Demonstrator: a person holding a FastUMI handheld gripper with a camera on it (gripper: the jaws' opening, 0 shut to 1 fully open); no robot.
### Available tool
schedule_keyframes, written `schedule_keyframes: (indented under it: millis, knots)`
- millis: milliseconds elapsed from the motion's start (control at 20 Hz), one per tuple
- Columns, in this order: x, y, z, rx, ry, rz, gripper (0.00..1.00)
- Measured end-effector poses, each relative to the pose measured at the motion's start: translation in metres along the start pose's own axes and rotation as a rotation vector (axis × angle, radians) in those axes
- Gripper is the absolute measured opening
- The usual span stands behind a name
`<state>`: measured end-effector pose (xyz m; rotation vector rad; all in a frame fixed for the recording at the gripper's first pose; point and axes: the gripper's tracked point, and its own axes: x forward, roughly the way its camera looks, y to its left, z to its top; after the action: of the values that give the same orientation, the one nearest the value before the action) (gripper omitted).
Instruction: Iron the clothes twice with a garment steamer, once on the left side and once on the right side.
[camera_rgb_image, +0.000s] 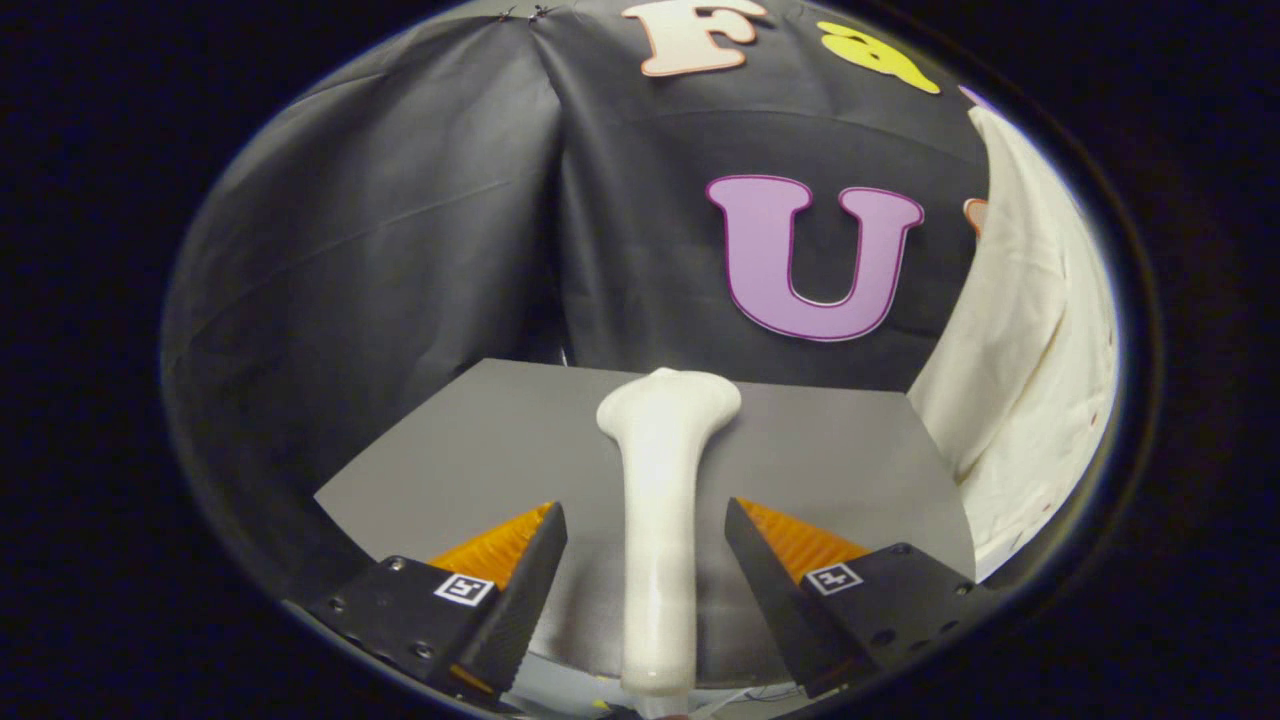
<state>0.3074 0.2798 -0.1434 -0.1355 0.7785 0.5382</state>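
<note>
White, smooth plastic garment steamer (660, 500), long and slim with a flared head, lay on the grey tabletop (480, 450), long axis running straight away from the gripper (646, 545), handle end nearest. Sat between the spread fingers, touching neither, apparently. Cream fabric garment (1030, 370) hung to the right, beyond the fingers, well apart from the steamer head.

We see a grey table (480, 450) backed by black cloth. A white steamer (660, 480) lies along its middle, head at the far end. The handle sits between our gripper's (645, 525) spread fingers, untouched.
</note>
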Motion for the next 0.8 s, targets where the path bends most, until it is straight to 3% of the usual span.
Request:
schedule_keyframes:
  millis: [350,400,500,700,800]
  knots:
    - [0.026,0.005,-0.021,-0.026,0.128,-0.037,0.93]
    - [0.023,-0.004,-0.013,-0.018,0.097,-0.054,0.75]
    - [0.042,-0.008,-0.023,0.006,0.118,-0.039,0.64]
    - [0.022,-0.008,-0.011,0.064,0.049,-0.034,0.43]
    - [0.016,-0.009,-0.004,0.095,0.01,-0.018,0.42]
